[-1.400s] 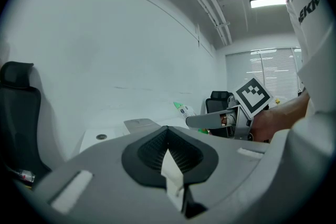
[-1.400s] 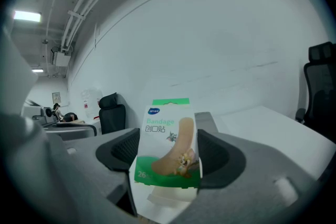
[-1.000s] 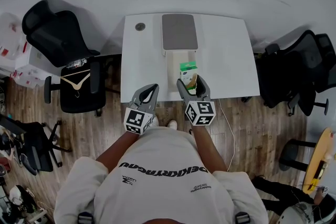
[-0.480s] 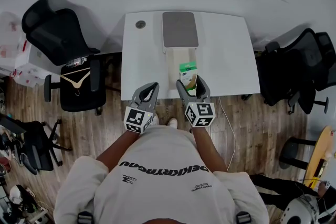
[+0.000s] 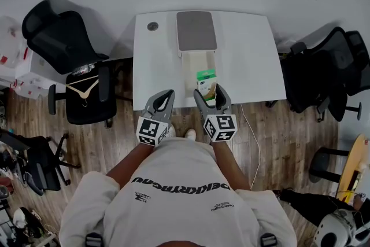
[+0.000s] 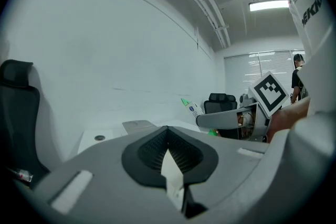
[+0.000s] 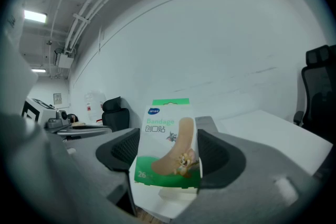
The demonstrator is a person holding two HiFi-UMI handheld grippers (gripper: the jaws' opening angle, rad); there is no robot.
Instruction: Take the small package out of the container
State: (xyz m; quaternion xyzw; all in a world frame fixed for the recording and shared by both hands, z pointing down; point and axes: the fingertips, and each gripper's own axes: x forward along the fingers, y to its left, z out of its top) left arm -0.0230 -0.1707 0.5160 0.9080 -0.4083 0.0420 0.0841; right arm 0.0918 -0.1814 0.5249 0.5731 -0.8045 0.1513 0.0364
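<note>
R gripper point(image 5: 210, 93) fingers clamp the bandage pkg point(image 7: 167, 144), apparently lifted over the container point(image 5: 191, 71); moving it clear is left; L gripper point(image 5: 165, 96) fingers together, empty.

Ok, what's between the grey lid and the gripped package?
Only the container's bare white inside, from lid to package, in the head view.

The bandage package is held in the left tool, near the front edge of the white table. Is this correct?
No, only the side is wrong. The bandage package is held in the right tool, as the right gripper view shows; the left tool is shut with nothing in it. The package is indeed near the front edge of the white table.
</note>
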